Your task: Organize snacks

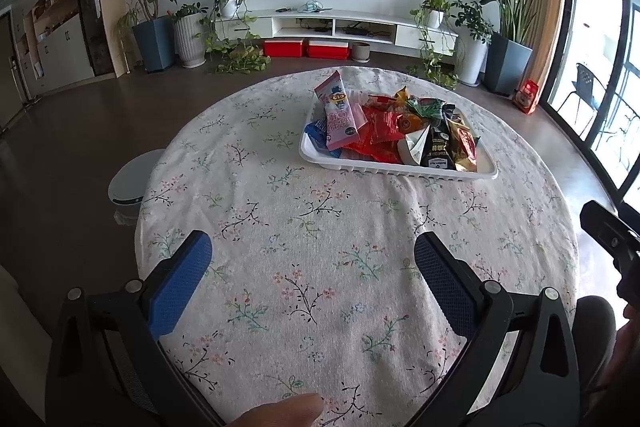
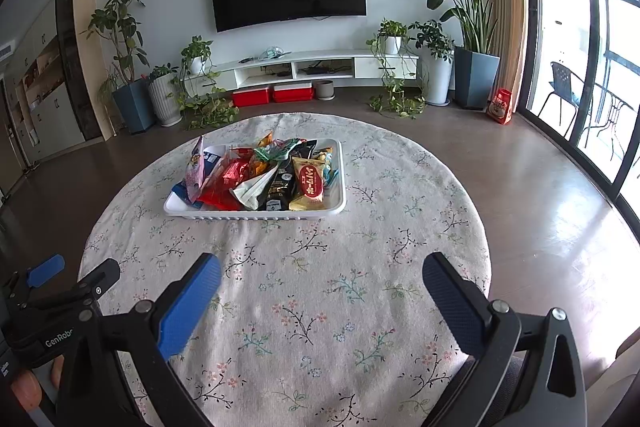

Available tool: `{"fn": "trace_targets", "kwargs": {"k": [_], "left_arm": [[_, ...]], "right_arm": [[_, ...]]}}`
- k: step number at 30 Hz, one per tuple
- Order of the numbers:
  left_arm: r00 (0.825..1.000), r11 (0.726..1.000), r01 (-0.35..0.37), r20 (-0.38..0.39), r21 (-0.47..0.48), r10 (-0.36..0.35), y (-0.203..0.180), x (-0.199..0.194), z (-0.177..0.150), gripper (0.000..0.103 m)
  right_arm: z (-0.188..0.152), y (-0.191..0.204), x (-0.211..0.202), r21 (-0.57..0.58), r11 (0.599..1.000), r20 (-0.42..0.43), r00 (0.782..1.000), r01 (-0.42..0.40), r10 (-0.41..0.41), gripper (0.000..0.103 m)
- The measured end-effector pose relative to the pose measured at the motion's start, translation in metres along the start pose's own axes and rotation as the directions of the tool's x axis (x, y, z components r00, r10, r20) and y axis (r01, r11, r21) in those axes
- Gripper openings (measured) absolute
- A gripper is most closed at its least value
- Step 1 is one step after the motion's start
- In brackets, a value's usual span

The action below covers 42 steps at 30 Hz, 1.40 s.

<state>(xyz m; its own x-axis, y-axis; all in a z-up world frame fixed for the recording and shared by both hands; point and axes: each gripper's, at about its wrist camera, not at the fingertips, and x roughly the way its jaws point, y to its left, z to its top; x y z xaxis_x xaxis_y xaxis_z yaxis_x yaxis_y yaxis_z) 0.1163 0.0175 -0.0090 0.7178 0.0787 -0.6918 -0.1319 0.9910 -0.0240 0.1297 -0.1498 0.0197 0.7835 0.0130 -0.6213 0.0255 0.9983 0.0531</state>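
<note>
A white tray (image 1: 400, 169) stands on the far half of a round table with a floral cloth (image 1: 320, 267). It holds a pile of snack packets: a pink one (image 1: 339, 113) at the left, red ones (image 1: 378, 137), a black one (image 1: 438, 147) and a gold one (image 1: 464, 143). In the right wrist view the tray (image 2: 256, 214) shows a gold packet with a red oval (image 2: 309, 183). My left gripper (image 1: 312, 259) is open and empty, above the near cloth. My right gripper (image 2: 320, 279) is open and empty, also well short of the tray.
A white round bin (image 1: 132, 187) stands on the floor left of the table. Potted plants (image 1: 150, 27), a TV stand (image 1: 336, 25) and red boxes (image 1: 306, 47) line the far wall. Glass doors (image 2: 580, 67) are on the right.
</note>
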Motion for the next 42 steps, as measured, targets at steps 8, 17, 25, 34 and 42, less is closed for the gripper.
{"fn": "trace_targets", "kwargs": {"k": [8,17,25,34,42], "left_arm": [[1.000,1.000,0.002,-0.003,0.003,-0.002,0.000,0.000,0.000,0.103],[1.000,1.000,0.004,-0.009,0.005,-0.003,0.001,0.001,-0.001,0.103],[1.000,1.000,0.003,-0.012,0.008,-0.003,0.000,0.002,-0.002,0.103],[1.000,1.000,0.004,-0.014,0.008,-0.004,0.000,0.002,-0.002,0.103],[1.000,1.000,0.003,-0.014,0.009,-0.003,0.000,0.002,-0.002,0.103]], "right_arm": [[-0.003,0.000,0.002,-0.001,1.000,-0.003,1.000,0.000,0.000,0.103],[-0.002,0.000,0.001,0.000,1.000,-0.005,1.000,0.000,0.000,0.103],[-0.005,0.000,0.002,-0.001,1.000,-0.007,1.000,-0.001,0.001,0.103],[-0.010,0.000,0.002,-0.001,1.000,-0.013,1.000,0.001,-0.001,0.103],[-0.011,-0.001,0.002,0.000,1.000,-0.017,1.000,0.000,0.000,0.103]]}}
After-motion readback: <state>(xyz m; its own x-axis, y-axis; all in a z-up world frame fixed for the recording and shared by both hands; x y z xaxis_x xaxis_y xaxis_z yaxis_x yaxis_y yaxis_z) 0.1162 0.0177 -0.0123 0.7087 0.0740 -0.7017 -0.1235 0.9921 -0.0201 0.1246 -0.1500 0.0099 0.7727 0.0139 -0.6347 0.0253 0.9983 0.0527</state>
